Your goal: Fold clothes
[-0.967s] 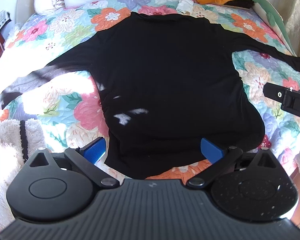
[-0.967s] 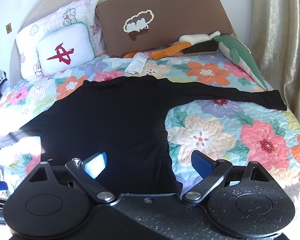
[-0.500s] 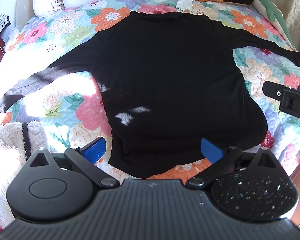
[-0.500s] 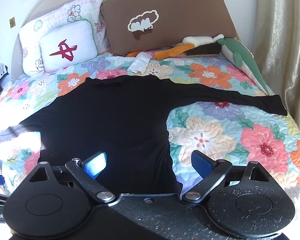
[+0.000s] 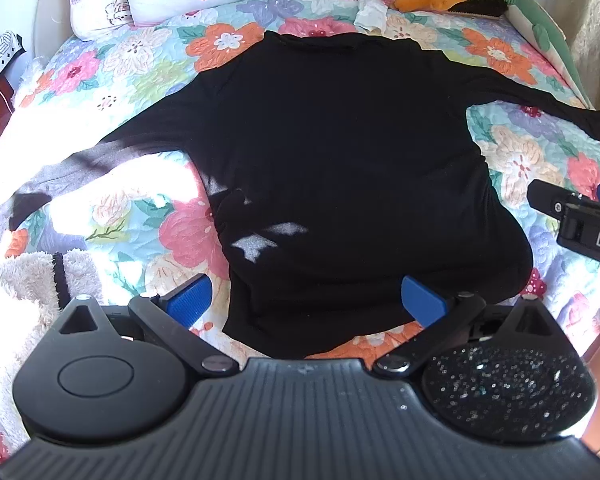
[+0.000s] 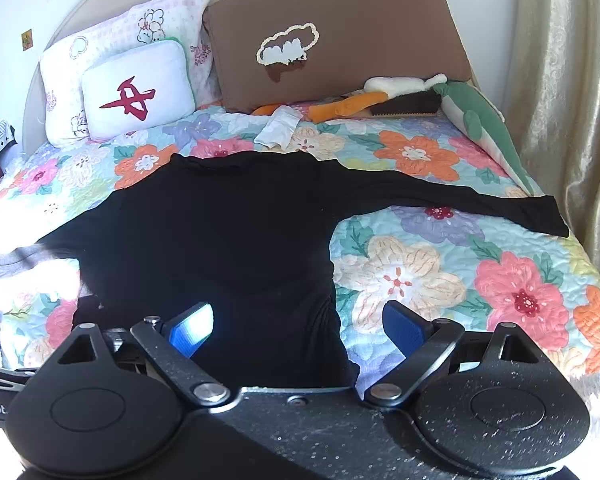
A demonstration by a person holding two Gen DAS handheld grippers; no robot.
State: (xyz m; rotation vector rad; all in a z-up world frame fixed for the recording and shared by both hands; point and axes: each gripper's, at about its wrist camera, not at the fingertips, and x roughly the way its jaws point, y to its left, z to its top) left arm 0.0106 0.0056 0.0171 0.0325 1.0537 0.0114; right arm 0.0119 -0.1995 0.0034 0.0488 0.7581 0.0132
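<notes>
Both my tools have drawn back slightly — left tool and right tool spread, empty, above the black top flat on the bed — a one-layer pinch could bunch it.

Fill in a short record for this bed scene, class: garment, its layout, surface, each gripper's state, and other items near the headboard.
garment: black long-sleeved top
layout: spread flat, both sleeves out to the sides, hem nearest the cameras
surface: floral quilt
left gripper: jaws open, over the hem, holding nothing
right gripper: jaws open, over the top's right edge, holding nothing
near headboard: brown cushion, white pillow with red mark, green plush toy
</notes>
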